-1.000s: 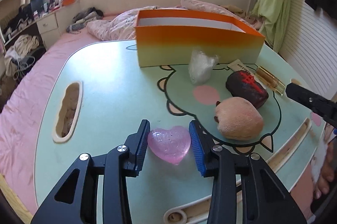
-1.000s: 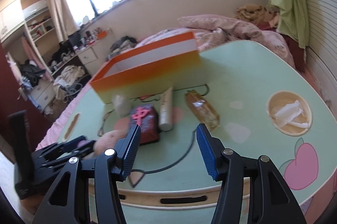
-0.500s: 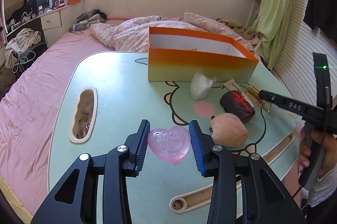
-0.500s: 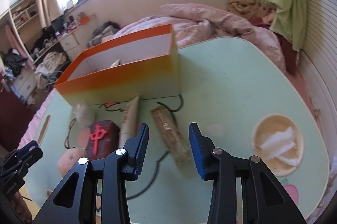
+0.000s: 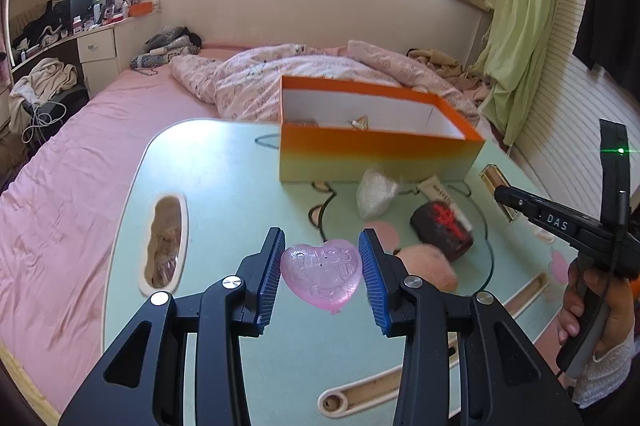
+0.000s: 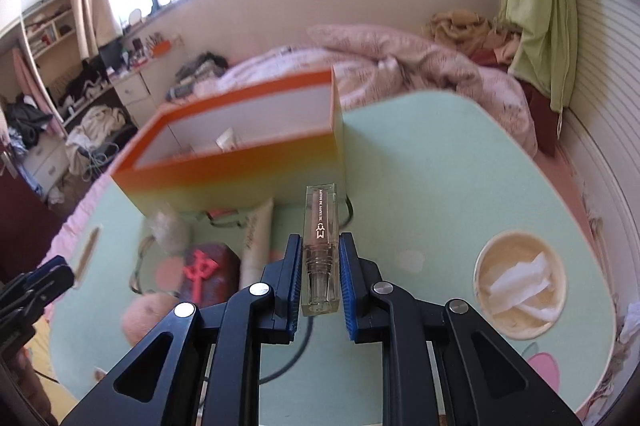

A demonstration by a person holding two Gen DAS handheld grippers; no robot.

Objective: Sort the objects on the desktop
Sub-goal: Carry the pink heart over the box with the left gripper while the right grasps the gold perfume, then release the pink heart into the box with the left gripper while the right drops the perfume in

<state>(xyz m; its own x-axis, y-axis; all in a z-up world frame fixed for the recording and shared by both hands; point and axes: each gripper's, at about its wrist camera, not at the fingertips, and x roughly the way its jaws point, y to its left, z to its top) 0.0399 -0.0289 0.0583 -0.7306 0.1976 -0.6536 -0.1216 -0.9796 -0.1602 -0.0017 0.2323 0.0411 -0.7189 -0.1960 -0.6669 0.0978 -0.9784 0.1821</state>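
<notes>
My left gripper (image 5: 321, 272) is shut on a pink translucent heart (image 5: 321, 273) and holds it above the mint-green table (image 5: 224, 166). My right gripper (image 6: 320, 278) is shut on a clear rectangular perfume bottle (image 6: 320, 242), lifted over the table in front of the orange box (image 6: 240, 162). The orange box (image 5: 376, 146) stands open at the table's far side with a few small items inside. On the table lie a white crumpled bag (image 5: 374, 192), a cream tube (image 6: 258, 234), a dark block with a red character (image 5: 442, 228) and a peach plush (image 5: 426, 266).
A bed with pink bedding (image 5: 280, 74) lies beyond the table. A round cup hole with white tissue (image 6: 520, 284) is at the table's right. An oval slot (image 5: 164, 238) is in the table's left. The right gripper shows in the left wrist view (image 5: 560, 222).
My left gripper has lifted the pink heart off the table. My right gripper moved over the perfume bottle, closed on it and raised it.
</notes>
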